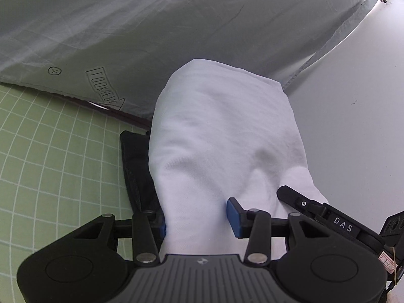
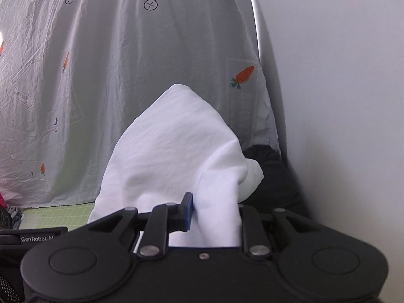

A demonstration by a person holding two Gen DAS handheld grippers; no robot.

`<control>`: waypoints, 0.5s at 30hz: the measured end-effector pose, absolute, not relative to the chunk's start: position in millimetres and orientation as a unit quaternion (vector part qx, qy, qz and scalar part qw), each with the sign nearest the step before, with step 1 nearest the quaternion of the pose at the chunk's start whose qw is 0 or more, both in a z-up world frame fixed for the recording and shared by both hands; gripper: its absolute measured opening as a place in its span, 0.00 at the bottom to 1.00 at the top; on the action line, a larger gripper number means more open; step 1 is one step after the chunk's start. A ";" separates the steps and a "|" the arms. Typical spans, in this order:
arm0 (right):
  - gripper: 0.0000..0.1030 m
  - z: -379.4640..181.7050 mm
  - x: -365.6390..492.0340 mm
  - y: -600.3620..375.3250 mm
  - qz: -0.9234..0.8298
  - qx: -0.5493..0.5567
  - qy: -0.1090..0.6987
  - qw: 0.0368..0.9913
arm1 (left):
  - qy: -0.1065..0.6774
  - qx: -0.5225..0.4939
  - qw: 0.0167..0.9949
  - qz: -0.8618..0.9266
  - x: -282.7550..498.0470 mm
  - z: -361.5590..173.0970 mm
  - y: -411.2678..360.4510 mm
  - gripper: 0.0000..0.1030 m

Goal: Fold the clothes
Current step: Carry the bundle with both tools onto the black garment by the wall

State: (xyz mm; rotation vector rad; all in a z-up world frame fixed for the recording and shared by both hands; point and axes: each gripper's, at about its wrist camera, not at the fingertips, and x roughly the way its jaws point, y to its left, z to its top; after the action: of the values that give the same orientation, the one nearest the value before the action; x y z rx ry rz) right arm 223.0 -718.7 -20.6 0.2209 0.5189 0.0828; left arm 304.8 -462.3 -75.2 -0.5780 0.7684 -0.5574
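Note:
A white garment [image 1: 222,131] hangs bunched in front of both cameras. My left gripper [image 1: 197,222] is shut on a thick fold of it, its blue pads [image 1: 232,217] pressing in from both sides. In the right wrist view the same white garment [image 2: 171,146] drapes over my right gripper [image 2: 214,209], which is shut on it. One blue pad [image 2: 188,209] shows there; the cloth hides the other finger. A black finger of the right gripper [image 1: 303,204] lies against the cloth at the right of the left wrist view.
A black folded garment [image 1: 133,166] lies on the green grid mat [image 1: 50,164]; a dark bundle [image 2: 272,171] sits by the white wall [image 2: 341,101]. A grey printed sheet [image 1: 151,25] with carrots [image 2: 242,74] hangs behind.

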 end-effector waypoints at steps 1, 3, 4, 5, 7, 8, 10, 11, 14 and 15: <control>0.23 -20.3 238.6 -726.4 0.034 0.091 0.249 0.964 | 0.361 -0.267 0.856 -0.257 319.5 -79.8 -474.6 0.53; 0.37 -30.8 275.0 -735.3 0.002 0.039 0.244 0.969 | 0.369 -0.203 0.876 -0.234 348.9 -93.3 -505.2 0.57; 0.40 -40.5 291.3 -737.2 -0.013 0.021 0.248 0.969 | 0.380 -0.161 0.884 -0.220 361.5 -100.3 -519.5 0.57; 0.45 -52.6 308.5 -738.2 -0.029 0.004 0.259 0.965 | 0.387 -0.129 0.889 -0.207 371.5 -107.4 -530.2 0.56; 0.51 -75.5 332.8 -735.0 -0.055 -0.037 0.265 0.962 | 0.381 -0.122 0.893 -0.207 374.4 -117.3 -531.0 0.59; 0.61 -83.8 338.6 -732.0 -0.065 -0.056 0.255 0.963 | 0.379 -0.127 0.893 -0.208 371.8 -122.0 -526.0 0.64; 0.77 -92.6 340.2 -722.0 -0.086 -0.094 0.213 0.969 | 0.384 -0.124 0.893 -0.199 374.0 -129.6 -525.2 0.66; 0.79 -95.1 340.2 -716.7 -0.090 -0.109 0.192 0.971 | 0.386 -0.120 0.893 -0.196 375.2 -133.4 -525.2 0.67; 0.77 -103.4 343.7 -713.1 -0.036 -0.104 0.154 0.982 | 0.382 -0.131 0.895 -0.191 384.4 -145.5 -521.1 0.78; 0.77 -109.7 349.1 -714.0 -0.020 -0.095 0.161 0.982 | 0.385 -0.137 0.893 -0.189 388.1 -149.4 -519.4 0.80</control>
State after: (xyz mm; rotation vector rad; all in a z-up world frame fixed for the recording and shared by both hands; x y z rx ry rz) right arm 349.1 -714.0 -109.7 -0.1908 0.3233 -0.0400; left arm 388.1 -519.4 -149.4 -0.2843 0.7987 -0.3929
